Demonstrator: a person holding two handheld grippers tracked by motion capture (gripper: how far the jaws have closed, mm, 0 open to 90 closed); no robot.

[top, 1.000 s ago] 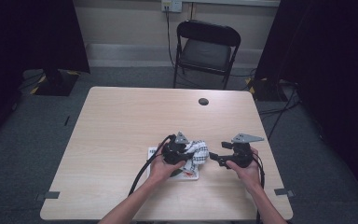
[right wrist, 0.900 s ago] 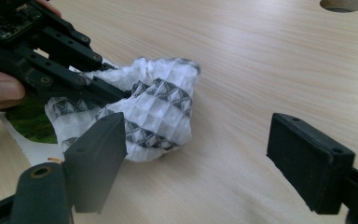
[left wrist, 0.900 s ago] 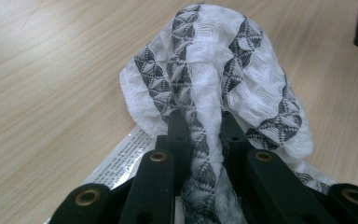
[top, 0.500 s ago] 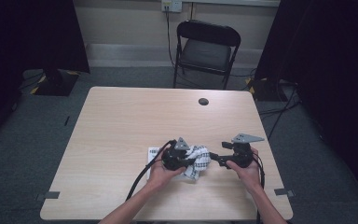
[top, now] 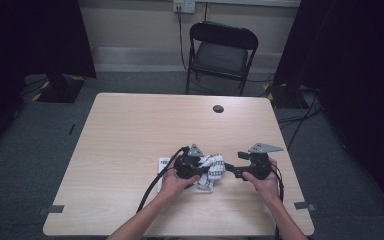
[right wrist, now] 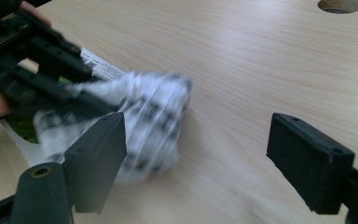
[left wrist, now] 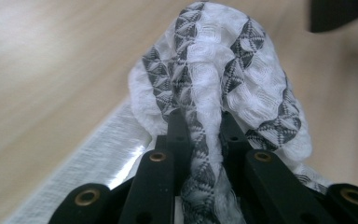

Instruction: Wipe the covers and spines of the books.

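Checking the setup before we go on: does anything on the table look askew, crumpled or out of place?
The patterned cloth is bunched into a lump rather than flat, pinched between the jaws of the left gripper. It partly covers a printed card on the table. The right gripper is open beside it. Nothing looks spilled or damaged.

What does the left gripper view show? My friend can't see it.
Two black jaws pinch a bunched white cloth with a dark triangle pattern. It is lifted over a pale wooden table, with white paper beneath.

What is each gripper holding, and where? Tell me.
Left gripper pinches a bunched fold of the patterned cloth. Right gripper is open, holding nothing.
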